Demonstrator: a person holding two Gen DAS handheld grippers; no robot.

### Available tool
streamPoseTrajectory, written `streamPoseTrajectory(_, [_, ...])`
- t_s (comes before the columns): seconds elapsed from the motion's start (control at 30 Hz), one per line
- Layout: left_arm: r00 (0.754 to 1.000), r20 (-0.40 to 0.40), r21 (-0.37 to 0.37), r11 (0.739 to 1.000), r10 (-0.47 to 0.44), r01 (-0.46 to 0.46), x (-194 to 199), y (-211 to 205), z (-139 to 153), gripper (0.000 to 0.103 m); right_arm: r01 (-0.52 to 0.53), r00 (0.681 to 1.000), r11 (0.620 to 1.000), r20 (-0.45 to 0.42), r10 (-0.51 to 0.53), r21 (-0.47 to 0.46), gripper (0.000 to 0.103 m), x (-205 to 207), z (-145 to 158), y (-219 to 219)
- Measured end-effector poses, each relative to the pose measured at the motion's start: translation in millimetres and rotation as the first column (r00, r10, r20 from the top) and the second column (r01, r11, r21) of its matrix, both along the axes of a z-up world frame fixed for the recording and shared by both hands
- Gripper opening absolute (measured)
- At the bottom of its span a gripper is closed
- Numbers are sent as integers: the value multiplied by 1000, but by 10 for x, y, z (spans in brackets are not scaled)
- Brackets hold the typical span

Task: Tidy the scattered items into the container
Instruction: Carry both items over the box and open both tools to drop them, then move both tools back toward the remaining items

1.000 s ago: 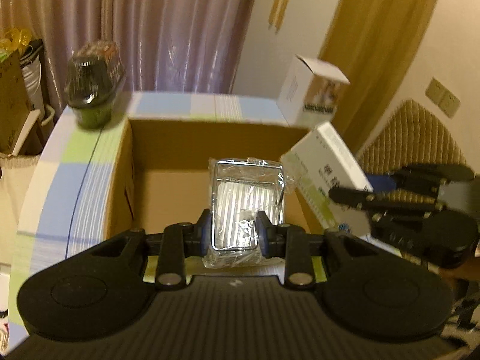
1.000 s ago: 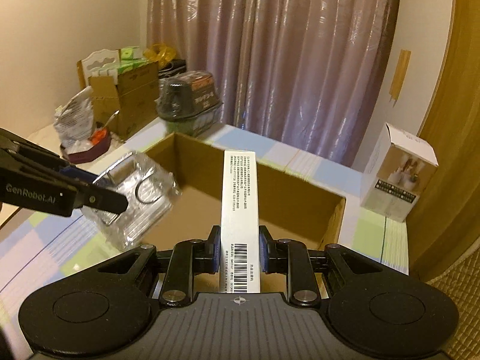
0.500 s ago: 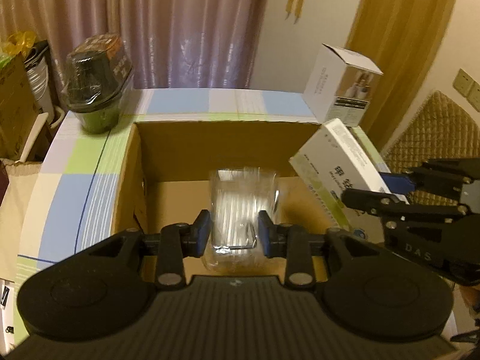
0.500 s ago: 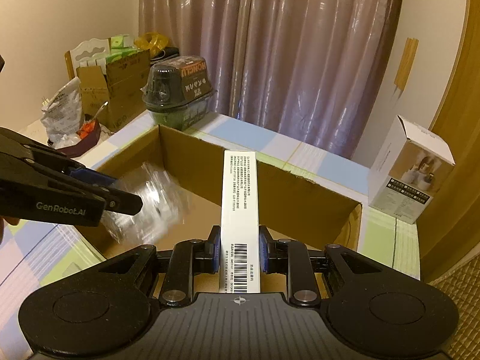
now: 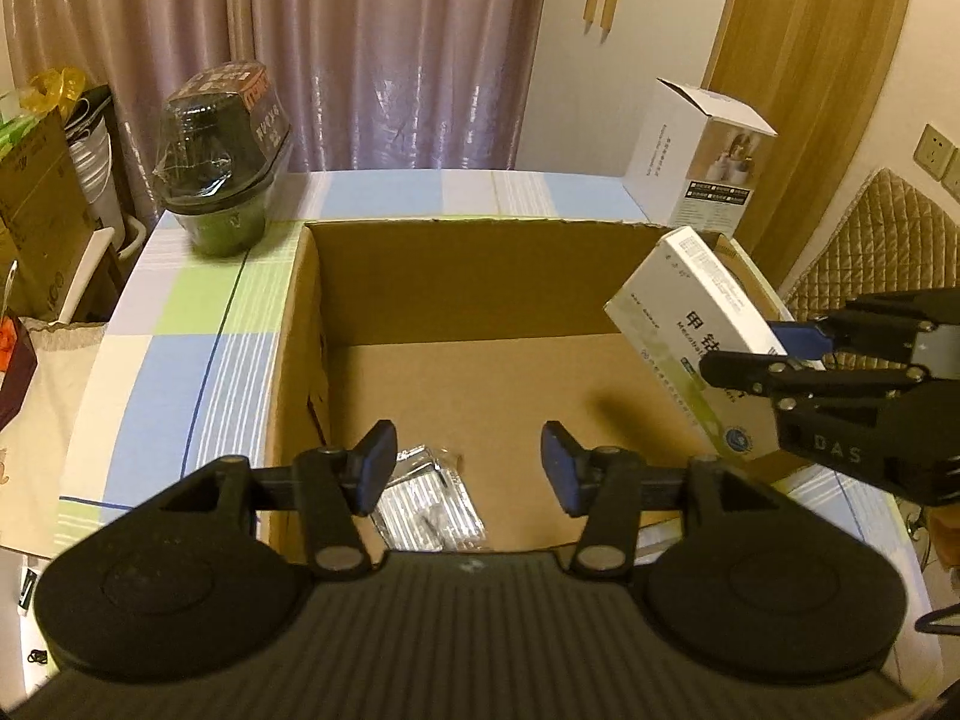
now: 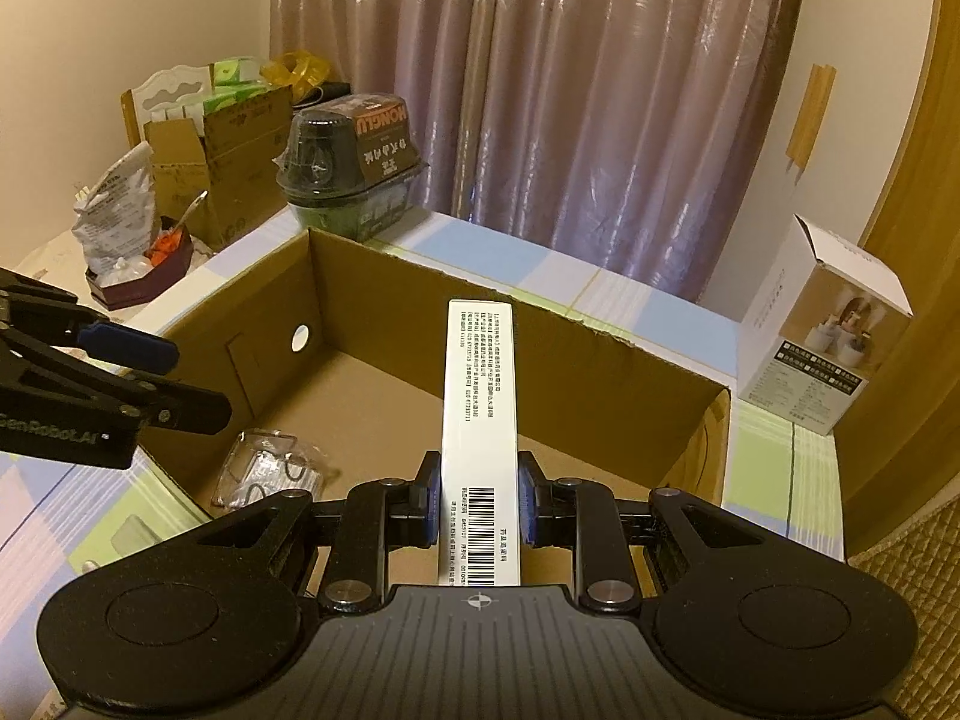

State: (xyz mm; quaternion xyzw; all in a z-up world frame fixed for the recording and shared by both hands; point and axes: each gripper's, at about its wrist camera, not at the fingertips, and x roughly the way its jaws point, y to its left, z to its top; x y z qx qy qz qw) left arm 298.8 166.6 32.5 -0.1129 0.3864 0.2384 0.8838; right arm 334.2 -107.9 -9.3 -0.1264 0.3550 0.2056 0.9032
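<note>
An open cardboard box [image 5: 456, 252] [image 6: 384, 276] stands on the checked table. A clear plastic packet [image 5: 429, 510] [image 6: 264, 471] lies on the box floor near its front wall. My left gripper [image 5: 468, 468] hangs over it with jaws opening and nothing between them. The left gripper [image 6: 180, 378] also shows at the left of the right wrist view. My right gripper [image 6: 477, 495] [image 5: 756, 354] is shut on a flat white medicine box [image 6: 480, 396] [image 5: 690, 324], held over the box's right wall.
A dark shrink-wrapped tub [image 5: 219, 162] [image 6: 348, 162] sits at the table's far left corner. A tall white carton [image 5: 696, 162] [image 6: 822, 330] stands at the far right. Beyond the table's left edge are cardboard boxes and bags [image 6: 180, 180]. A quilted chair back [image 5: 870, 252] is on the right.
My left gripper let go of the clear packet, which dropped to the box floor, and its jaws spread apart. Both grippers came lower and closer over the box. The medicine box stayed held.
</note>
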Motion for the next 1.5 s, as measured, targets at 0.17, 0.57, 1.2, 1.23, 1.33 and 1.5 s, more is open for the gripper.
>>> streamPoseTrajectory(0.17, [1000,3,-1,1000,2,-2,13,-22,20,52,37,999,999,40,-36,-11,28,14,-10,-2])
streamPoseTrajectory(0.57, [1000,-6,-1,1000,26,-26,-100,-17,-28,58,66,997,998,46,-66,13,28,-46,2,-151])
streamPoseTrajectory(1.2, [994,87,81,994,60,-67,-1037,-604,239,97,150,971,978,165,-173,144,103,-1241,345,-464])
streamPoseTrajectory(1.23, [994,85,78,994,70,-77,-1106,-636,228,98,162,971,975,154,-185,153,103,-1317,335,-485])
streamPoseTrajectory(1.33, [992,72,75,992,101,-106,-1307,-737,164,99,175,969,971,144,-199,166,103,-1581,285,-525])
streamPoseTrajectory(1.5, [994,11,110,988,106,-107,-1546,-911,13,99,211,966,967,122,-229,146,103,-1971,132,-555])
